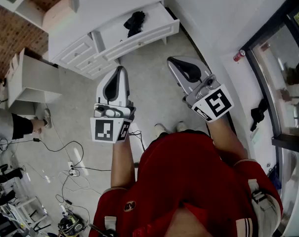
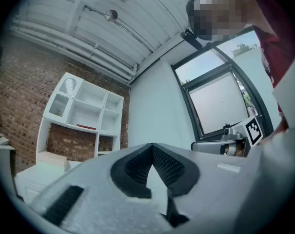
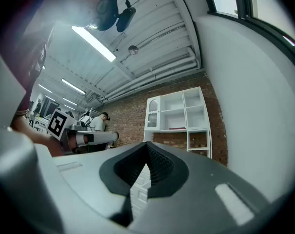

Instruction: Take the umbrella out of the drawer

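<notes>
Person in red shirt (image 1: 189, 181) is standing over grey floor (image 1: 149, 98), holding both tools out ahead, side by side, tips aimed at a white wooden dresser (image 1: 72, 53). One long white drawer (image 1: 144, 39) is standing pulled out of that dresser. The black folded umbrella (image 1: 134, 22) is lying inside it, about midway along the drawer's length, running from the back edge toward the front edge and bunched darker at the back end. The left gripper (image 1: 120, 69) is hovering short of the drawer's front edge, nearer its left corner; the right gripper (image 1: 173, 60) is hovering off the right front corner. Both are well apart from the umbrella, neither touching drawer nor dresser. The left gripper view is showing the ribbed black pads (image 2: 137, 167) clenched tip to tip, only the diamond gap behind the tips and nothing caught there; past them a white open shelf unit (image 2: 84, 111) is standing against a red brick wall (image 2: 20, 96). The right gripper view is showing the same: pads (image 3: 159, 167) pressed together at the tips, empty, white panelled fronts showing through the gap. The umbrella is appearing in neither gripper view. Loose black cables (image 1: 65, 157) are trailing on the floor behind the left arm.
</notes>
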The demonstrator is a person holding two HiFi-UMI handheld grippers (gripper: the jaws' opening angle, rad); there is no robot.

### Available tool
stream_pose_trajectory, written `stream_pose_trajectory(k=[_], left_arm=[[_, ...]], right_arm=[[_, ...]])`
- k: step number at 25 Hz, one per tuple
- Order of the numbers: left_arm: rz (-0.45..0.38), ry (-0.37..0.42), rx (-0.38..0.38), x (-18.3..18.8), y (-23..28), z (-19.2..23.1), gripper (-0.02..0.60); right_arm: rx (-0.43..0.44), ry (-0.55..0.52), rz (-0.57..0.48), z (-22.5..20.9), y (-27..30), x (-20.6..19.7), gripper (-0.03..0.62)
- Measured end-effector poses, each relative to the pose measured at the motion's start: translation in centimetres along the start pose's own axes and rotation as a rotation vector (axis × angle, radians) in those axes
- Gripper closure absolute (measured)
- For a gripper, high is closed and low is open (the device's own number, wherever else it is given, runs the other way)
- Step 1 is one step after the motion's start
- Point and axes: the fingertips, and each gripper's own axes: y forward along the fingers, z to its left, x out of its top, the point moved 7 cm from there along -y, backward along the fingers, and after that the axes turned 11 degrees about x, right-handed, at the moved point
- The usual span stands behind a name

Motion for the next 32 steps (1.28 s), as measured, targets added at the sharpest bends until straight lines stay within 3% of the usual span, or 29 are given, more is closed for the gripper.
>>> stream_pose_trajectory(k=[9,19,32], left_arm=[[-0.004,-0.014,0.005,0.1,-1.2,3.0,0.577],[-0.026,-0.043,0.011,-1.0,-2.2,9.6,0.576],[0.020,-0.066,0.013,-4.8,2.9,15.1,0.577]], right_arm=[[0.009,0.013,-0.005,1.5,2.6,-0.4,0.582],[-0.061,-0.006,0.045,2.0,6.5,-2.2,0.582],[-0.095,-0.015,0.085,-3.3,11.5,-4.6,0.582]])
